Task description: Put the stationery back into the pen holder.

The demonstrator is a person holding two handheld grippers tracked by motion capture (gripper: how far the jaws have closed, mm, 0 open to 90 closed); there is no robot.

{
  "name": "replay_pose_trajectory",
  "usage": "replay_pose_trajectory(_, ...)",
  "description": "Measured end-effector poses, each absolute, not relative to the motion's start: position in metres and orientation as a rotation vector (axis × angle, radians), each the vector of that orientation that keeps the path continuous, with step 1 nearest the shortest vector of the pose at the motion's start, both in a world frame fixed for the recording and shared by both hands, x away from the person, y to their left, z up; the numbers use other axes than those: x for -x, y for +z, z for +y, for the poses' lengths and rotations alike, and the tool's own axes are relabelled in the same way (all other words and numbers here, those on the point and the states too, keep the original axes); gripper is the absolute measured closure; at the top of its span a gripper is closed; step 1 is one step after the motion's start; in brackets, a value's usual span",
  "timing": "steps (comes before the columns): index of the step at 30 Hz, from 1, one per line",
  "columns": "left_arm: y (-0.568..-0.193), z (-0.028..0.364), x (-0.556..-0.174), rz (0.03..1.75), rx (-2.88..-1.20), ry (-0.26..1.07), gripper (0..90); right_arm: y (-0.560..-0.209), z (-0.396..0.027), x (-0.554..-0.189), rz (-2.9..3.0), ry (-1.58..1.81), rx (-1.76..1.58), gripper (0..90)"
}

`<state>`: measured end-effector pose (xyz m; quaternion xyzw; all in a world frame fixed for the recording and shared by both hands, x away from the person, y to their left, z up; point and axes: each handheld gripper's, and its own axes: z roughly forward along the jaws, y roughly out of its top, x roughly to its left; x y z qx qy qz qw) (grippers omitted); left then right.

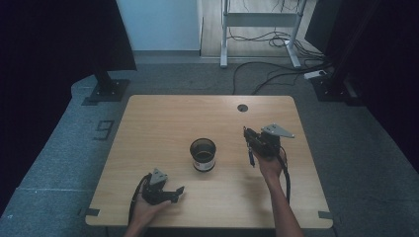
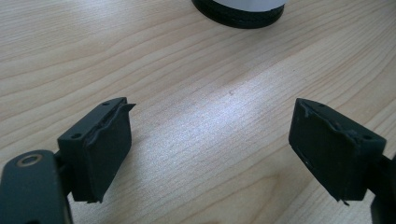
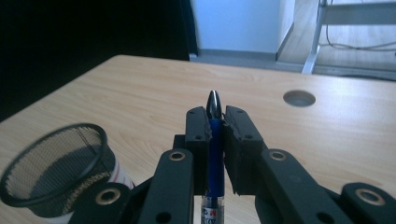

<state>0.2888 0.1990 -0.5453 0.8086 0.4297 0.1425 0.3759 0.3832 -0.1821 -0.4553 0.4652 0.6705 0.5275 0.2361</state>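
Right gripper view, right gripper (image 3: 215,122) clamped on blue pen (image 3: 214,161), barrel print unreadable, left gripper (image 2: 210,149) jaws apart, empty.

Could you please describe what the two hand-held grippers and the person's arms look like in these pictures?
Both are black. The left hand-held gripper and the right hand-held gripper each carry a grey three-cornered plate on top and trail a black cable. Their jaws are blocky, with worn dark pads and brass-ringed pivot holes. The forearms are bare, with no sleeves visible.
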Motion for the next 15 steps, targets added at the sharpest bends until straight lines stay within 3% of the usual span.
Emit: replay_pose_trajectory(15, -0.545, 0.197, -0.288, 1.095, -2.072, 0.355, 14.1, -0.406, -0.167, -0.362, 1.784, 1.561, -1.127, 78.6)
